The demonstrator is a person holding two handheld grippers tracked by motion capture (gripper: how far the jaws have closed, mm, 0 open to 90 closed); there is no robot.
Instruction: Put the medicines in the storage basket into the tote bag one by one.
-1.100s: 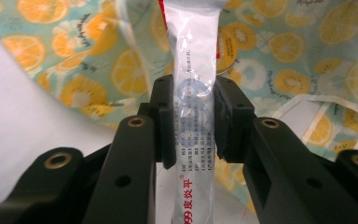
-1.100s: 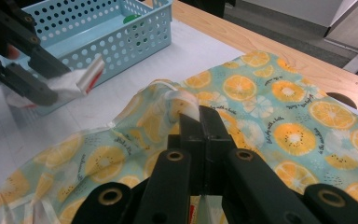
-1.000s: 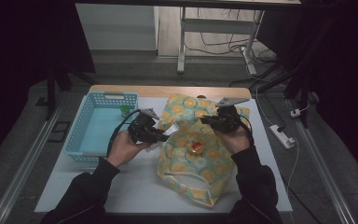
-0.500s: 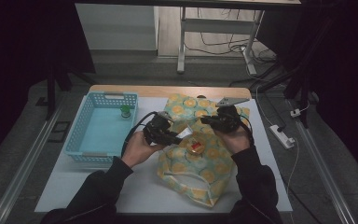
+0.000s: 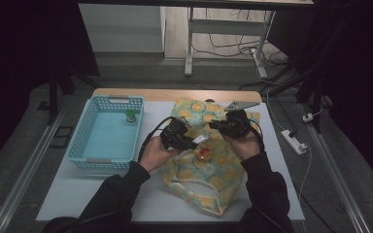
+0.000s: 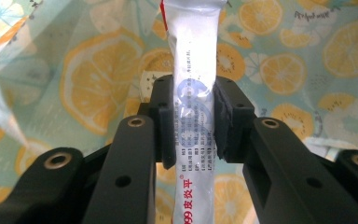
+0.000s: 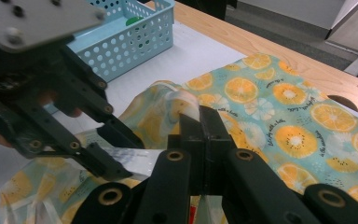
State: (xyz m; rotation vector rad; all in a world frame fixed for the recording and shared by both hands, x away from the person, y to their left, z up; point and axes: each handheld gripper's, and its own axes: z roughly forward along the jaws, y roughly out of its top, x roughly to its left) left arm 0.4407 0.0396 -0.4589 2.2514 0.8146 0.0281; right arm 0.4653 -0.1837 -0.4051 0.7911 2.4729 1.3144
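Note:
A cloth bag printed with orange slices lies on the white table, its mouth lifted. My right gripper is shut on the rim of the bag, and the right gripper holds that edge up. My left gripper is shut on a white tube with red and blue print. The left gripper hangs just over the bag's fabric at the mouth. The left gripper and tube also appear in the right gripper view. Something red sits inside the opening.
A light blue perforated basket stands at the left of the table, with a small green-capped item at its far corner. The basket lies behind the left hand. A power strip lies on the floor at the right.
The left hand has carried the tube rightward and a little down, from beside the basket to the bag's mouth. The right gripper has stayed put on the bag's rim.

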